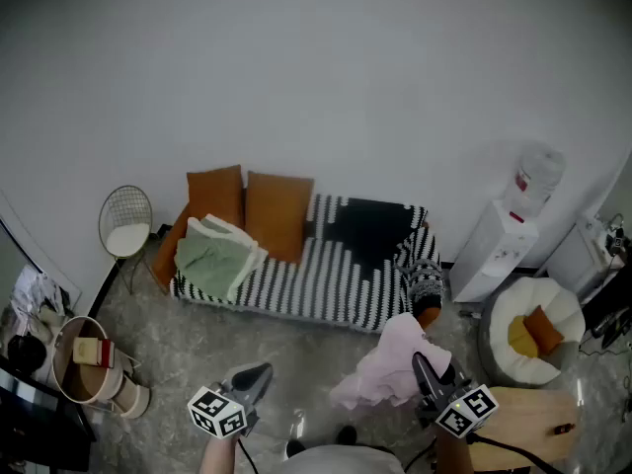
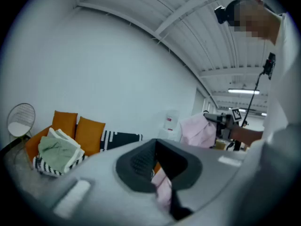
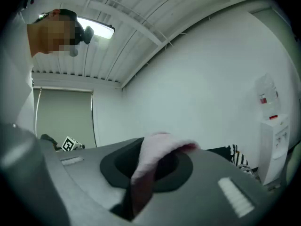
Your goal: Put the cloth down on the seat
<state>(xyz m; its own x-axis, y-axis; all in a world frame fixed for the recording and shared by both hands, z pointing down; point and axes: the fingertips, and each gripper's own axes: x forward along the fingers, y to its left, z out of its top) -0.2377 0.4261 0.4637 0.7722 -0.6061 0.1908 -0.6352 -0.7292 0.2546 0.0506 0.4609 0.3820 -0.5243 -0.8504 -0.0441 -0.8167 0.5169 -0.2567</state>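
The pink cloth (image 1: 383,371) hangs in a bunch from my right gripper (image 1: 421,365), which is shut on it in front of the sofa's right end. In the right gripper view the pink cloth (image 3: 157,149) drapes over the jaws of the right gripper (image 3: 150,173). The striped sofa seat (image 1: 331,279) lies ahead, beyond both grippers. My left gripper (image 1: 259,372) hovers over the floor to the left, its jaws together and apart from the cloth. In the left gripper view a pale pink strip shows in the slot of the left gripper (image 2: 162,175); what it is I cannot tell.
On the sofa lie two orange cushions (image 1: 278,213), a folded green cloth (image 1: 212,257) and a black cloth (image 1: 373,227). A water dispenser (image 1: 504,245) and a round white chair (image 1: 506,314) stand at the right. A wire chair (image 1: 126,223) and a bucket (image 1: 61,368) stand at the left.
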